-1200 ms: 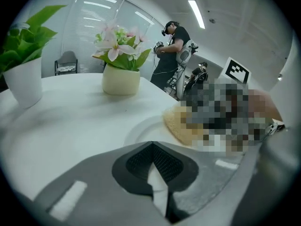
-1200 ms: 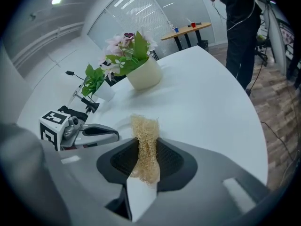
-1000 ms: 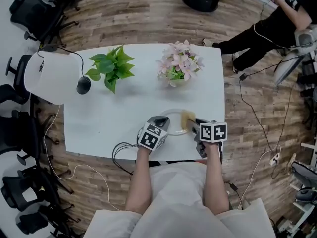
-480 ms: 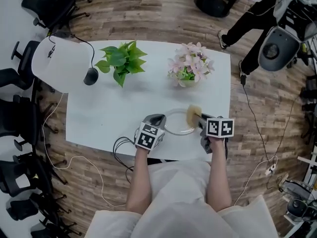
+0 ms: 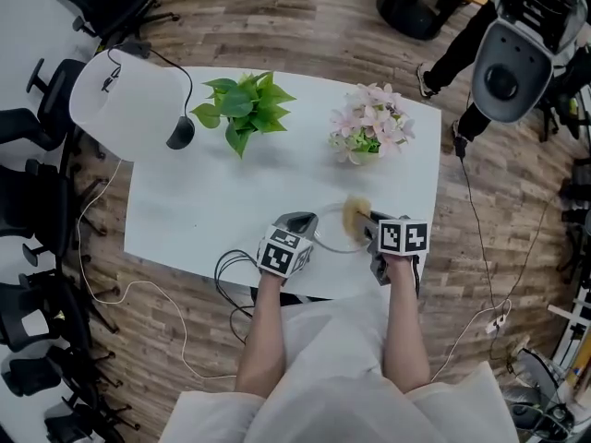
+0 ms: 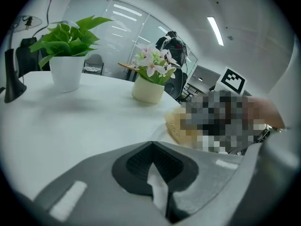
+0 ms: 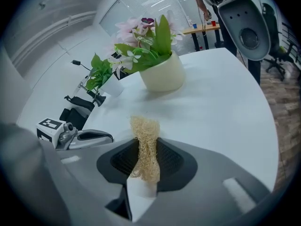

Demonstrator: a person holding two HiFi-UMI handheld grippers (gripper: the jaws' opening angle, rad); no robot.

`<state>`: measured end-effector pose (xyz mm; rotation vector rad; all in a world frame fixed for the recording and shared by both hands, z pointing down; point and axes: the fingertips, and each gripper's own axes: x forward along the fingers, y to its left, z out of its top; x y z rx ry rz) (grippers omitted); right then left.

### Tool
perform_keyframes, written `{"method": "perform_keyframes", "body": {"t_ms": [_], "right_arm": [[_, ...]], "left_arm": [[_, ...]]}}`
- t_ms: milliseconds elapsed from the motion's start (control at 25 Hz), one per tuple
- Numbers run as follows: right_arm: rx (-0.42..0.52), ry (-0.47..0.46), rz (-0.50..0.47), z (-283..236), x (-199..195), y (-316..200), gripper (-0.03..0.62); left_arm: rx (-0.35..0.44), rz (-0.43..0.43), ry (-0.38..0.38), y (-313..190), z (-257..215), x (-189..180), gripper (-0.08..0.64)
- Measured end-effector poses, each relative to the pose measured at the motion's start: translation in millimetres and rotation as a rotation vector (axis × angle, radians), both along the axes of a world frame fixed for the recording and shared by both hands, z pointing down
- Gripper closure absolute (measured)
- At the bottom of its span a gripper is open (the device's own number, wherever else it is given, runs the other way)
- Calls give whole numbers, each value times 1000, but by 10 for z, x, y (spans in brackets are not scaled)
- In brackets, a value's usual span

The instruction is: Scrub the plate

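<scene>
A clear round plate (image 5: pixel 325 213) lies near the front edge of the white table (image 5: pixel 203 210). My left gripper (image 5: pixel 297 222) is at the plate's left rim, its jaws shut on the rim; a white sliver of that rim sits between the jaws of the left gripper (image 6: pixel 151 146). My right gripper (image 5: pixel 373 221) is shut on a tan loofah scrubber (image 5: pixel 354 214), which rests over the plate's right side. In the right gripper view the scrubber (image 7: pixel 143 126) sticks up from the right gripper (image 7: pixel 145 147), and the left gripper (image 7: pixel 89 136) shows to the left.
A green potted plant (image 5: pixel 242 104) and a pot of pink flowers (image 5: pixel 371 127) stand at the back of the table. A white lamp shade (image 5: pixel 125 95) and a black base (image 5: pixel 180 134) are at the back left. Cables (image 5: pixel 231 270) hang off the front edge. Office chairs (image 5: pixel 37 201) stand left.
The scrubber has shifted slightly over the plate's right side while the left gripper keeps its hold. The head view has swung, and a white machine now shows at the top right.
</scene>
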<state>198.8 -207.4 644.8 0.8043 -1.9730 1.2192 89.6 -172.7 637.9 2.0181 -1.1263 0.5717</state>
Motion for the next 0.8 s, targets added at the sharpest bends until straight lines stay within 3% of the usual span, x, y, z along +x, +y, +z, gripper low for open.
{"method": "perform_keyframes", "body": {"t_ms": [440,800], "right_arm": [[-7,1,-74,35,-528,123,460],[-3,-4,-64,42,-589,143,460]], "left_arm": [[0,2,-13,2,17,-2,560],[20,-12,-26,84,-50,-120,560]]}}
